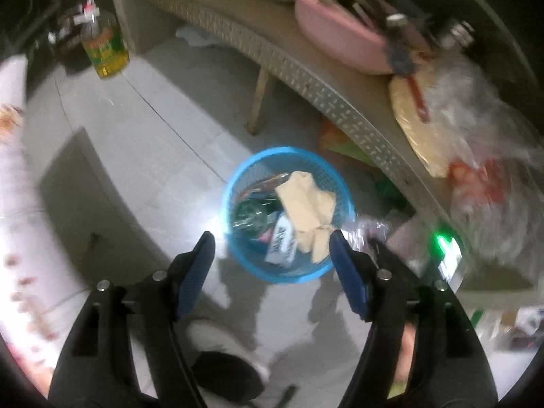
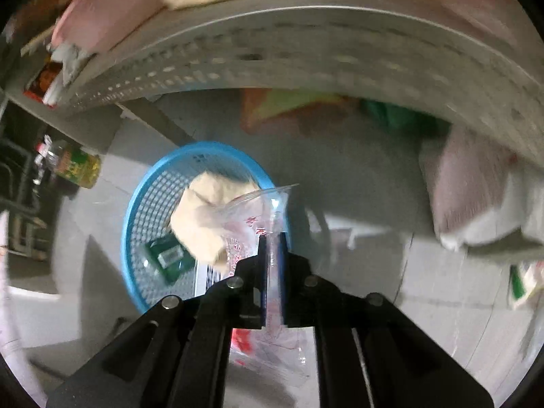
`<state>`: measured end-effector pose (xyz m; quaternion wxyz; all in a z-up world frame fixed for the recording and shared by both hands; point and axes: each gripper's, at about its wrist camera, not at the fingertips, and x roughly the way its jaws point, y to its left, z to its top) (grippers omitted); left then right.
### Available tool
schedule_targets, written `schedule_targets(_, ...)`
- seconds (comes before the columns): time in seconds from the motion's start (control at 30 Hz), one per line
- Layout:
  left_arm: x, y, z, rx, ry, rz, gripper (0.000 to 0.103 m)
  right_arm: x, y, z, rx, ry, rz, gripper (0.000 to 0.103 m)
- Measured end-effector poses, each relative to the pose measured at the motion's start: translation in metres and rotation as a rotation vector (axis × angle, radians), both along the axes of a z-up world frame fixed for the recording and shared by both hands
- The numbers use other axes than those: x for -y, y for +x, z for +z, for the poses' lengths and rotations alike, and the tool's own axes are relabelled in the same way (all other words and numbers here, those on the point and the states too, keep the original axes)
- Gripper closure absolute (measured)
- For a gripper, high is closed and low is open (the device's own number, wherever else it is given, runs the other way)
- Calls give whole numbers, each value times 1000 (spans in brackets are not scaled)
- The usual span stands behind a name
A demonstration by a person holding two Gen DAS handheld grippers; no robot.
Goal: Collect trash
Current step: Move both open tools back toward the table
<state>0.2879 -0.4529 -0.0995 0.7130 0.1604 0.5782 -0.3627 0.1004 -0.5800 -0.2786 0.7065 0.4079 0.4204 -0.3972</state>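
A clear plastic bag (image 2: pixel 272 210) is pinched by the right gripper (image 2: pixel 272 241) above a blue basket (image 1: pixel 238 183) on the white tiled floor (image 1: pixel 142 129), beside a woven table (image 1: pixel 306 74); the left gripper (image 1: pixel 272 248) is held spread.

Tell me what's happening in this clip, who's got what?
A person is collecting trash with two handheld grippers. The right gripper is shut on a clear plastic bag with red print, held just above the near rim of a blue basket standing on the floor beside a table. The basket already holds a crumpled tan paper, a green packet and other wrappers. The left gripper is open and empty over the same basket.
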Motion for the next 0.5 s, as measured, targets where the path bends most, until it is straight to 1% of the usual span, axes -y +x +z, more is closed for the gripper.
schedule_targets(0.07,-19,-7,24,32,-1,-25,32,1,20,-10,-33,-51,4,84)
schedule_targets(0.1,-31,-11,35,44,3,-35,32,2,28,-15,-53,-69,10,70)
schedule_targets(0.13,-46,-15,45,59,5,-35,32,1,40,-27,-94,-95,28,67)
schedule_targets(0.27,-105,-21,74,57,-6,-9,32,-3,65,-58,-197,-112,117,67)
schedule_targets(0.33,-138,-23,88,64,-36,12,32,-7,79,-68,-260,-150,189,71)
schedule_targets(0.37,-154,-23,95,78,-46,25,31,-7,85,-71,-273,-155,212,72)
schedule_targets(0.4,-165,-23,99,89,-32,27,31,-7,91,-76,-287,-149,242,72)
schedule_targets(0.43,-183,-25,106,129,-33,46,31,-7,98,-82,-314,-137,285,72)
schedule_targets(0.47,-194,-28,111,151,-34,51,30,-6,102,-85,-326,-126,307,70)
schedule_targets(0.5,-207,-30,115,172,-38,63,30,-4,103,-87,-320,-101,319,69)
